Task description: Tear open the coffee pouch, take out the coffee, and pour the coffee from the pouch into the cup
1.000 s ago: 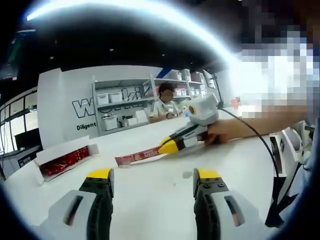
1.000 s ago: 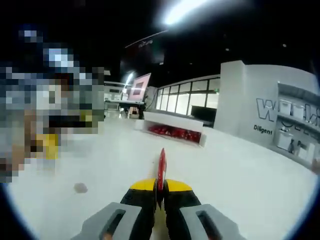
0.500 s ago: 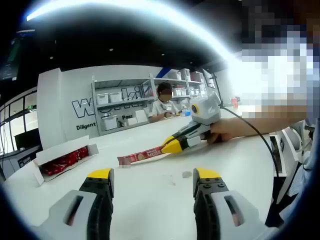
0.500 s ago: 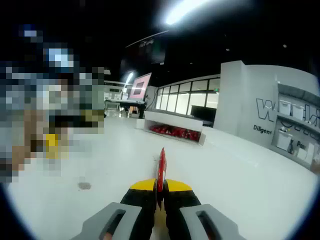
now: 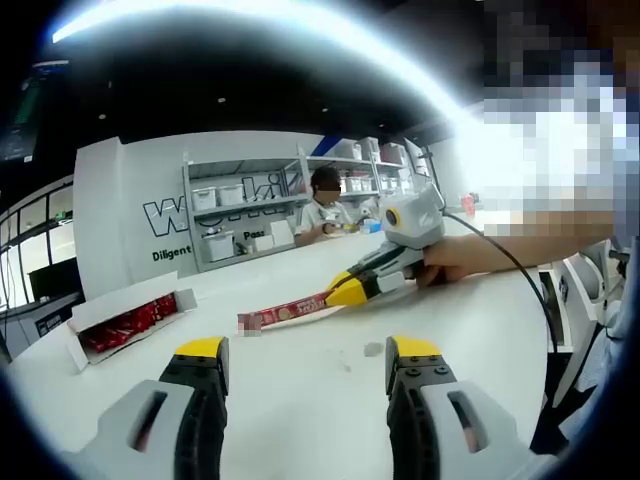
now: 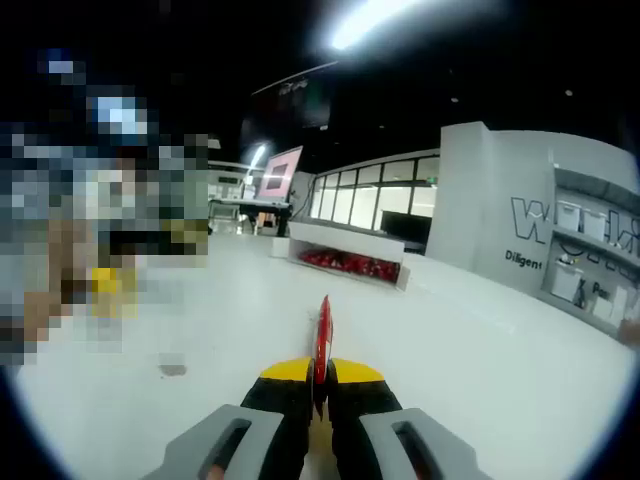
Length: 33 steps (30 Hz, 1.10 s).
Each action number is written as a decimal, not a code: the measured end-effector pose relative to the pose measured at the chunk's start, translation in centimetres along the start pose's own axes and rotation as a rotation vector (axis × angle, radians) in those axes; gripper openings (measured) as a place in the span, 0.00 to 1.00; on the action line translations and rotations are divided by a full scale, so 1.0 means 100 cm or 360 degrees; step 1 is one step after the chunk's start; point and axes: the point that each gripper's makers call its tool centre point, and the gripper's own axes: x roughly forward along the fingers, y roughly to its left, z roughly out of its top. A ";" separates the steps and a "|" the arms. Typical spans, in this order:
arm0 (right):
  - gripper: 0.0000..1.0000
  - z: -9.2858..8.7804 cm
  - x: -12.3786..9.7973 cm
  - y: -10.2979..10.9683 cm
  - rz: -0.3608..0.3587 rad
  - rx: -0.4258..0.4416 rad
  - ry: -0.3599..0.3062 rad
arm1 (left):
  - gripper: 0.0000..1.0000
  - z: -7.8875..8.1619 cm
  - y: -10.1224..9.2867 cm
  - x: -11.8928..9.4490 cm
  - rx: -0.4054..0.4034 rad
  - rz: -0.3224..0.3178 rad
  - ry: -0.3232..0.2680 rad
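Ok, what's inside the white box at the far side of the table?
The white box holds red packets, seemingly more sticks like the coffee pouch clamped in the right gripper. Their count and anything beneath them is hidden by the box wall.

coffee pouch [image 5: 290, 309]: glossy red foil | table [image 5: 320, 400]: smooth matt white | box [image 5: 125, 318]: white card
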 end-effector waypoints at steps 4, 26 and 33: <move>0.07 0.000 0.000 0.000 -0.0005 -0.0006 0.0002 | 0.65 0.000 0.000 0.000 0.0001 -0.0001 0.0000; 0.07 0.000 -0.005 0.002 -0.0014 -0.0002 0.0001 | 0.65 0.000 -0.002 0.000 0.0009 0.0001 0.0000; 0.07 -0.001 -0.004 0.002 -0.0016 -0.0006 0.0009 | 0.65 0.000 -0.002 -0.001 0.0008 0.0000 -0.0002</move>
